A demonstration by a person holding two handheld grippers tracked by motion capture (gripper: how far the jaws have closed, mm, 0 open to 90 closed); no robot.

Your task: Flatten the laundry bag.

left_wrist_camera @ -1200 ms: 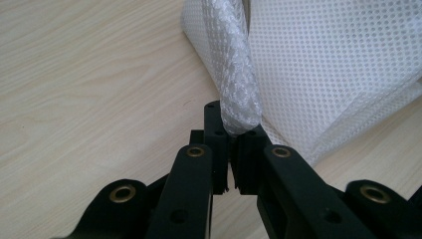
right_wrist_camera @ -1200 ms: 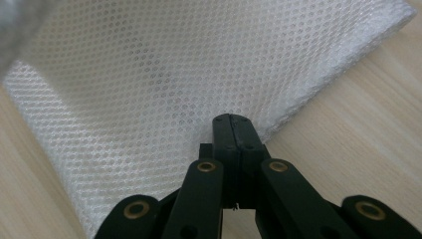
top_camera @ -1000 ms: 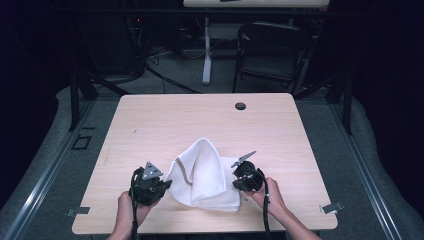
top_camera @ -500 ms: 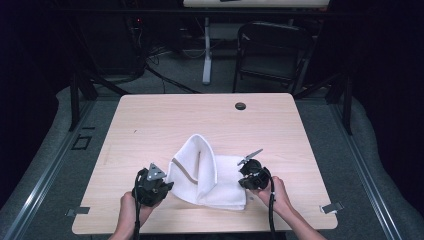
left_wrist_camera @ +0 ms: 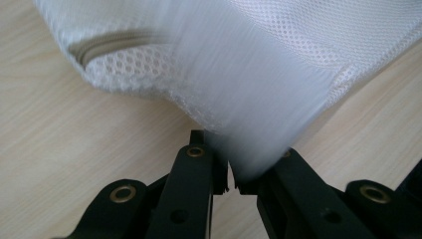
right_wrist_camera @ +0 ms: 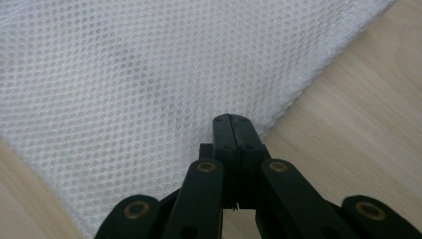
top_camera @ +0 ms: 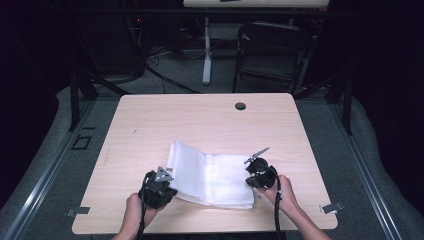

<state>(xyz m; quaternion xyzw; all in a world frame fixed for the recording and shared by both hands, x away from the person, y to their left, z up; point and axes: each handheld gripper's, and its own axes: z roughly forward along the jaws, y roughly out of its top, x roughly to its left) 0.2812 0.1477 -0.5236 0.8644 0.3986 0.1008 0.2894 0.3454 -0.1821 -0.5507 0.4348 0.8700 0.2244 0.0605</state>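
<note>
A white mesh cloth lies spread on the wooden table near its front edge. My left gripper is at the cloth's left front corner and my right gripper is at its right edge, each held in a hand. In the left gripper view the black jaws are shut on a bunched, blurred fold of the mesh cloth, which rises from between them. In the right gripper view the gripper is shut tight at the border of the mesh cloth, which stretches flat ahead of it.
A dark cable hole sits near the table's far edge. A black folding chair and a white table leg stand beyond the table. Small metal brackets are at the front corners. Bare wood lies behind the cloth.
The cloth stood in a tall folded peak between the grippers; now it lies lower and wider. The right gripper has moved to the right, and the hands are farther apart.
</note>
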